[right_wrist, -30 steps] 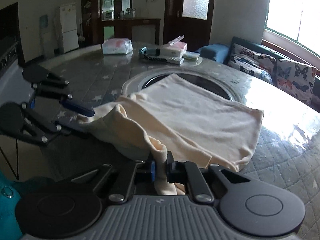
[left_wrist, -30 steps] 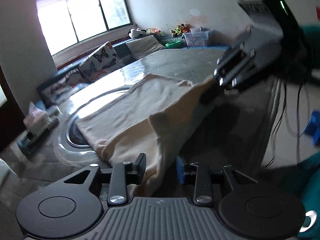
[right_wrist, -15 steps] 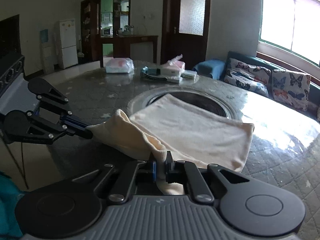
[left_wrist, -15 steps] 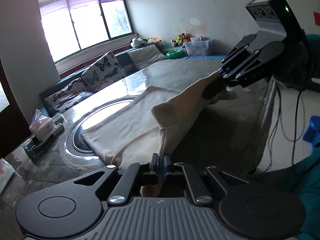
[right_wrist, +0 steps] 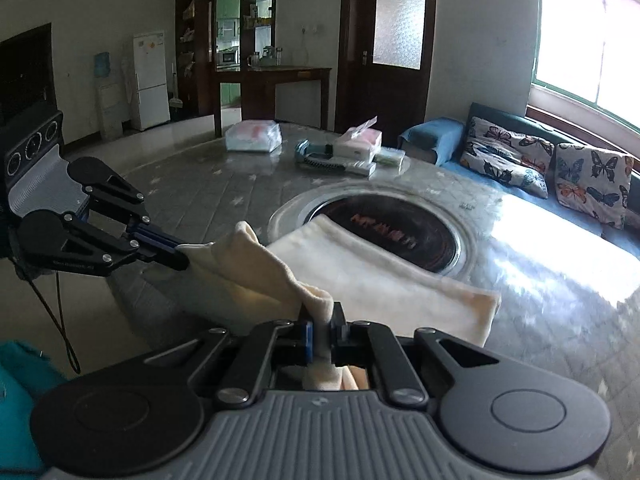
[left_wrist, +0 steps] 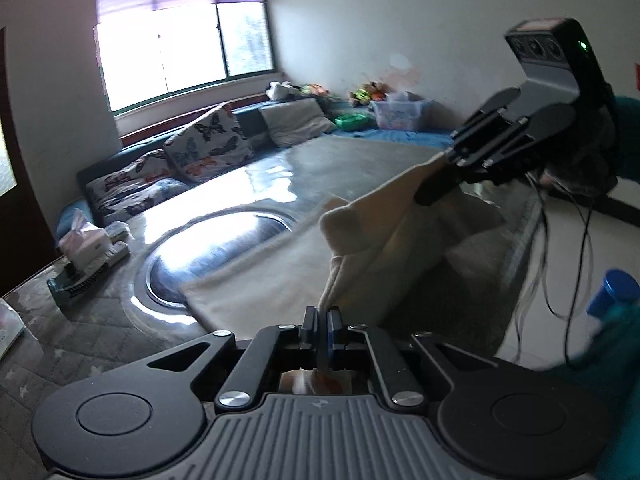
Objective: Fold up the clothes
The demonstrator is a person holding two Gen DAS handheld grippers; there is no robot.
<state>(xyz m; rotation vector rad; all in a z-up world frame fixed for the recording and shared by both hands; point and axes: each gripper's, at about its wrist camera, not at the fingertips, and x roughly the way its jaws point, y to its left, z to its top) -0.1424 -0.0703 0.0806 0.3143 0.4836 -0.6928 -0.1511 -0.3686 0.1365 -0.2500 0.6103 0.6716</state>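
A cream garment (left_wrist: 280, 272) lies on the round grey table (left_wrist: 340, 168), its near edge lifted off the surface. My left gripper (left_wrist: 322, 320) is shut on one near corner of the cloth. In the same view my right gripper (left_wrist: 430, 196) pinches the other corner at the upper right. From the right wrist view, the cream garment (right_wrist: 380, 276) stretches toward the table's centre, my right gripper (right_wrist: 320, 326) is shut on its corner, and my left gripper (right_wrist: 182, 258) holds the opposite corner at the left. The raised edge sags between both grippers.
A round recessed plate (right_wrist: 384, 232) sits in the table's middle, partly under the cloth. Tissue boxes and a plastic-wrapped pack (right_wrist: 252, 136) stand at the far side. A sofa with butterfly cushions (left_wrist: 200, 148) runs along the window wall. A person's teal sleeve (left_wrist: 624, 136) shows behind the right gripper.
The left gripper's jaws closed on the cloth's corner. Both grippers rose, lifting the garment's near edge off the table and drawing it taut between them.
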